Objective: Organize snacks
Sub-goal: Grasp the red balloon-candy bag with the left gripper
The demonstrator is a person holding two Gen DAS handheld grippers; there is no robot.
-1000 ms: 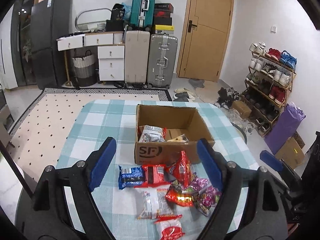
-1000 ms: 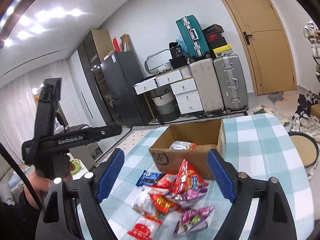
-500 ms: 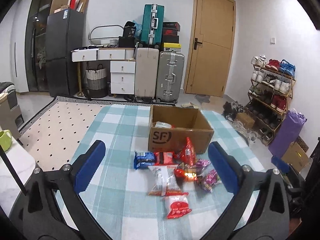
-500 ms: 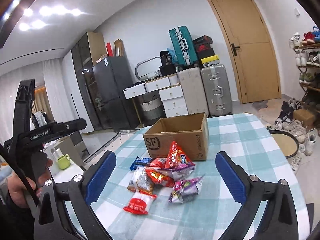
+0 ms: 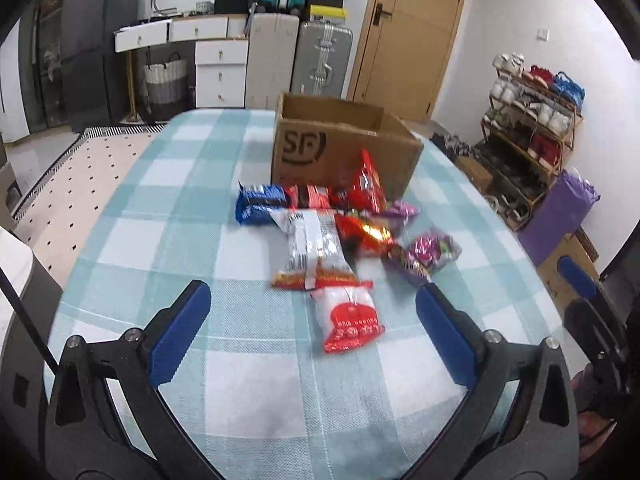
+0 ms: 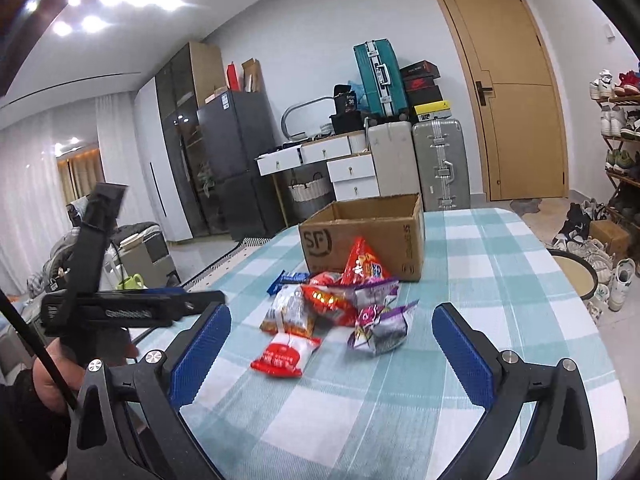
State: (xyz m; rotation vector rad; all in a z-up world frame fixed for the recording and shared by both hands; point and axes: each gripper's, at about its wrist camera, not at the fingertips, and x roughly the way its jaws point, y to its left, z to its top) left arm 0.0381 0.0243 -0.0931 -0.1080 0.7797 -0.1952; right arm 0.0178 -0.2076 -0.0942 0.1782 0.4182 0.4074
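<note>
Jaws of both grippers gape empty above bare tablecloth [image 5: 168,208] short of snacks [image 5: 340,240].

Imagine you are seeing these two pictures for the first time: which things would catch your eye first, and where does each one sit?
A bright heap of snack packets lies mid-table on the blue-and-white checked tablecloth, the red and white packet nearest the cameras. Right behind the heap stands an open cardboard box marked SF. In the foreground, the left gripper and right gripper stand wide open and empty.

One box [image 5: 344,148], about eight snack packets [image 5: 314,252]
</note>
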